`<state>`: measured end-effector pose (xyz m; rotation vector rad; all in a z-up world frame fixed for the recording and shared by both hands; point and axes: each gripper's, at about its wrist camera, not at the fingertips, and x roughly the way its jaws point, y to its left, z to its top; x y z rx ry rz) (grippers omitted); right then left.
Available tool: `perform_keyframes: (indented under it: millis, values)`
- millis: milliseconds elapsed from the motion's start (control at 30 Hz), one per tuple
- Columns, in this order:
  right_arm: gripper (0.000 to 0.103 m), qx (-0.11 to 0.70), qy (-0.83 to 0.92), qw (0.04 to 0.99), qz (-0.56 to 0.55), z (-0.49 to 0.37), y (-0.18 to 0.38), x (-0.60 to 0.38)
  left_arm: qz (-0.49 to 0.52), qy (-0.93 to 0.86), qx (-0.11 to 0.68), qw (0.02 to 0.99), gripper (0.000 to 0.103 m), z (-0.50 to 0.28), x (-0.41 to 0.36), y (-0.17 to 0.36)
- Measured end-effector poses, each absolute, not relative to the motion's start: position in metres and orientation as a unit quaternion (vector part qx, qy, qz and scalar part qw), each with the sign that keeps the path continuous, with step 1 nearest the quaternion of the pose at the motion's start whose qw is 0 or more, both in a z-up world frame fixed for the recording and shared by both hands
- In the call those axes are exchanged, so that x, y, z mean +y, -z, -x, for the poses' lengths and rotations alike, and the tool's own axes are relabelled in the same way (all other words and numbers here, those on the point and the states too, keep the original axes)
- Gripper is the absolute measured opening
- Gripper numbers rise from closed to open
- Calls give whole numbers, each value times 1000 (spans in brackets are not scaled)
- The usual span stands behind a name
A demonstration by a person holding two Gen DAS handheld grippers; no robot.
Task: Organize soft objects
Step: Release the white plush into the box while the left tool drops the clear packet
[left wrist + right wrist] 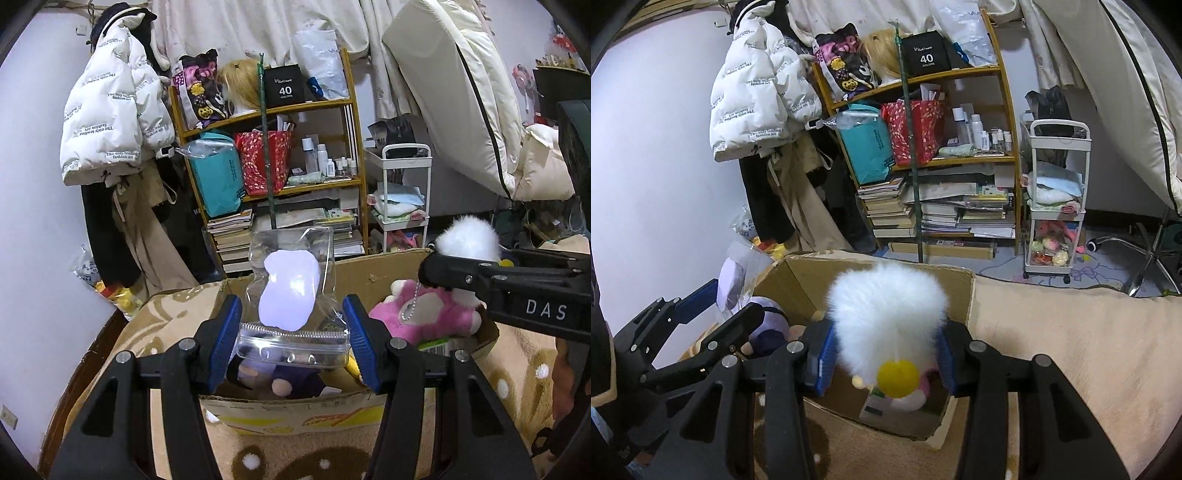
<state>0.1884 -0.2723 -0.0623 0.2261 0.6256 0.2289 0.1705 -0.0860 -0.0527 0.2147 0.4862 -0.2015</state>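
My left gripper [293, 325] is shut on a clear zip bag [291, 291] with a pale lilac soft piece inside, held above the open cardboard box [295, 406]. In the box lie a pink plush [432, 314] with a bead chain and a purple plush [280, 376]. My right gripper [886, 347] is shut on a fluffy white plush [886, 310] with a yellow ball, held over the box [798, 280]. The right gripper also shows in the left wrist view [443, 273], to the right of the bag. The left gripper shows at the left of the right wrist view [713, 306].
The box sits on a beige patterned blanket [1052, 332]. Behind stand a wooden shelf [354, 181] with bags, bottles and books, a white trolley [1056, 206], and a hanging white puffer jacket [110, 122]. A chair base [1145, 254] is at the right.
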Motion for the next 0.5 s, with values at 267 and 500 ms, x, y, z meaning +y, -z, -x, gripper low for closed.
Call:
perform_keyframes:
  millis: [267,500]
  values:
    - [49,305,-107,939,-116,-187,62,-275,-100,106,238,960,55,-172,-86,54]
    - [54,309,-117,936,-119,-190,66,-272,-97,102,251,958,55,-175,-83,57]
